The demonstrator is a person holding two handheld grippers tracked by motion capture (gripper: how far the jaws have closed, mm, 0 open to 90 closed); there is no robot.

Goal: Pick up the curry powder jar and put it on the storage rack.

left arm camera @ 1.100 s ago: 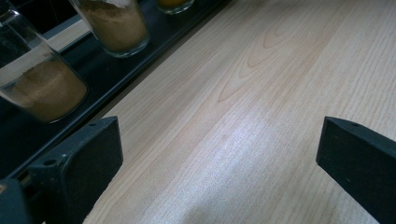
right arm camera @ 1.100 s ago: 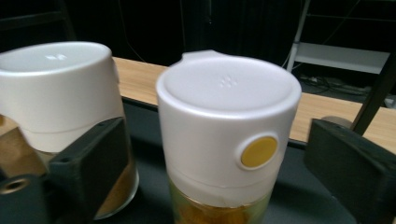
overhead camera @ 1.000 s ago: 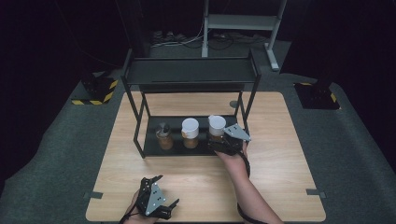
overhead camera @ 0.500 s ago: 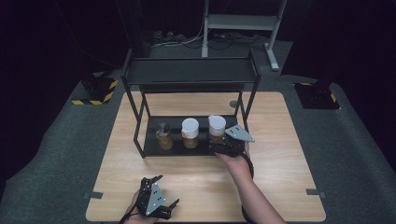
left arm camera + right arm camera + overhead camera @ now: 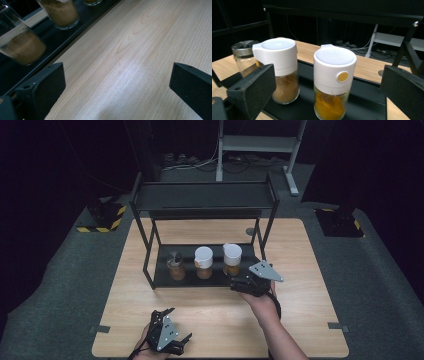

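We see three spice jars standing in a row on the black bottom shelf (image 5: 162, 279) of a dark two-tier rack (image 5: 205, 200) on the wooden table (image 5: 310, 270). At the left end of that shelf is the metal-lidded jar (image 5: 175, 265), clear glass with a brownish powder low inside. Next along the shelf, just beside it, stands the middle jar (image 5: 203, 262), with a tall white cap and brown powder. At the right end of the shelf stands the yellow-spice jar (image 5: 232, 259); in the right gripper view its white cap carries a round yellow button and the glass below holds bright orange-yellow powder (image 5: 334, 82).

Well in front of the shelf, near the table's front edge, our left gripper (image 5: 167, 332) sits low over bare wood. In the left gripper view its jaws stand wide apart with nothing between them but tabletop.

Just in front of the shelf's right end, our right gripper (image 5: 245, 282) points at the yellow-spice jar. In the right gripper view its jaws are spread wide either side of that jar, not touching it and gripping nothing.
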